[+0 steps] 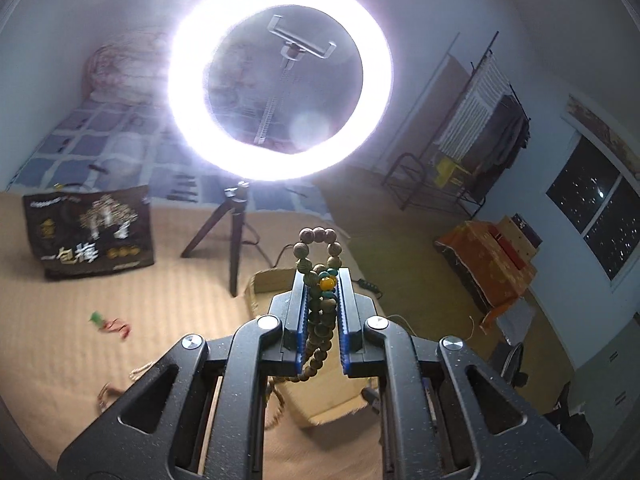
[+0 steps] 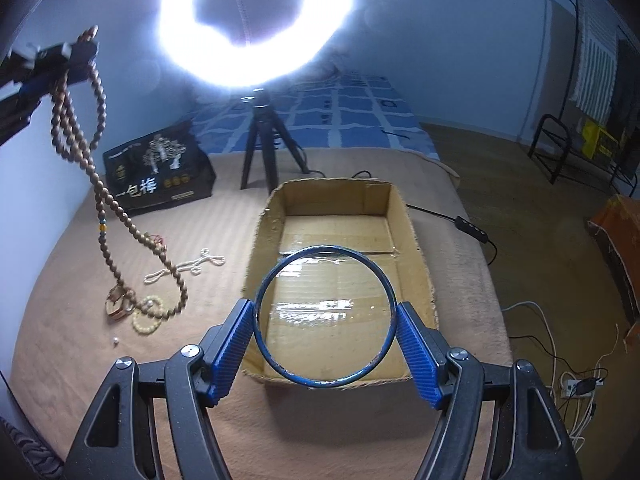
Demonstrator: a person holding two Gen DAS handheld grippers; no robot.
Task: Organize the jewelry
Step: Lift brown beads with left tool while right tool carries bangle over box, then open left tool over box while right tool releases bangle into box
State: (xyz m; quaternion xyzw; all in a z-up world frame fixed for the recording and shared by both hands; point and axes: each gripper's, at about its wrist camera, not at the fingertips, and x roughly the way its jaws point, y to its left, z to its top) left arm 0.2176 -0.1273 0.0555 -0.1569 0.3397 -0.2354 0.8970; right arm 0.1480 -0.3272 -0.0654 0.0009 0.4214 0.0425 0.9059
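Blue bangle (image 2: pixel 325 316) clamped in my right tongs (image 2: pixel 325 320) over cardboard box (image 2: pixel 416 248) | left tongs (image 1: pixel 322 300) clamped on wooden bead strand (image 1: pixel 316 320) | I lower before releasing, tail last.

Black linkage arms, silver screws, ribbed blue fingers (image 2: pixel 416 354)

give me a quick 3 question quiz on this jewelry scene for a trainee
1. True or false: the cardboard box already holds jewelry.
2. What does the right gripper hold? A) blue bangle B) pearl strand C) gold ring
3. Fill in: the left gripper is clamped on a long strand of wooden ____.

Key:
1. False; only its taped bottom shows.
2. A, the blue bangle, held above the box between both fingers.
3. Beads; the bead necklace hangs toward the white pearl strand and yellow bead bracelet on the mat.
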